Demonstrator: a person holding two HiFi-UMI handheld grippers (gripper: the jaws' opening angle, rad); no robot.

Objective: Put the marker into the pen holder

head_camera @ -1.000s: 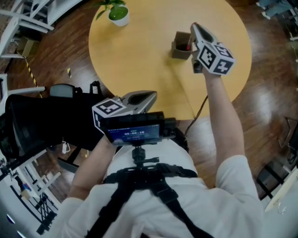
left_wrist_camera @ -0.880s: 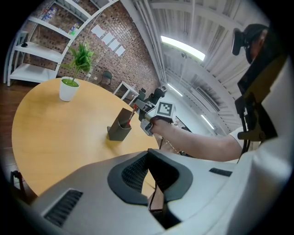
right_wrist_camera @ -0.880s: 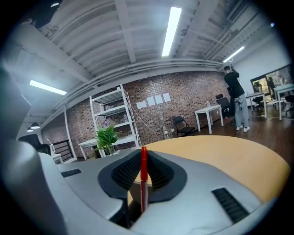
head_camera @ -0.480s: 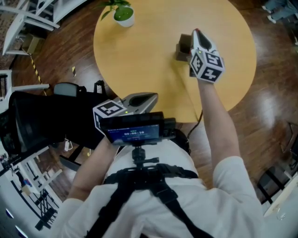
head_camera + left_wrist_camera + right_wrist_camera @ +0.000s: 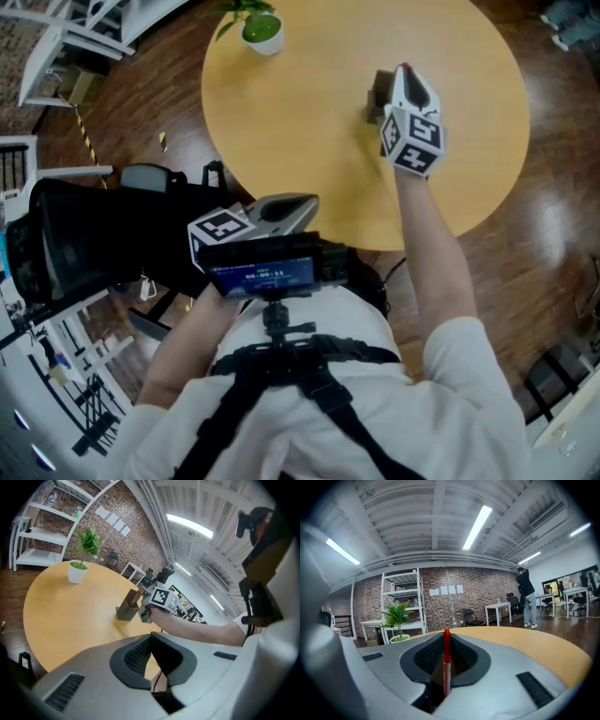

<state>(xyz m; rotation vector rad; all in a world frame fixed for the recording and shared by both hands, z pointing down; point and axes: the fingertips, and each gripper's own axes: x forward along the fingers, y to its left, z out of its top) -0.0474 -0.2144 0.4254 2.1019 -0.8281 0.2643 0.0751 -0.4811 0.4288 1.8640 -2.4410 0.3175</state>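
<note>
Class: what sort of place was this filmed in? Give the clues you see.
Probably a loft-style office or shared workspace: a brick wall, white shelves, a desk and chair, and strip lights on an exposed ceiling.

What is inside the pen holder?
A red tip, likely the marker, shows at the pen holder mouth; the walls and the right gripper hide the rest.

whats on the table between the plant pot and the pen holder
Nothing: bare tabletop runs from the plant pot to the pen holder, clearest in the left gripper view.
</note>
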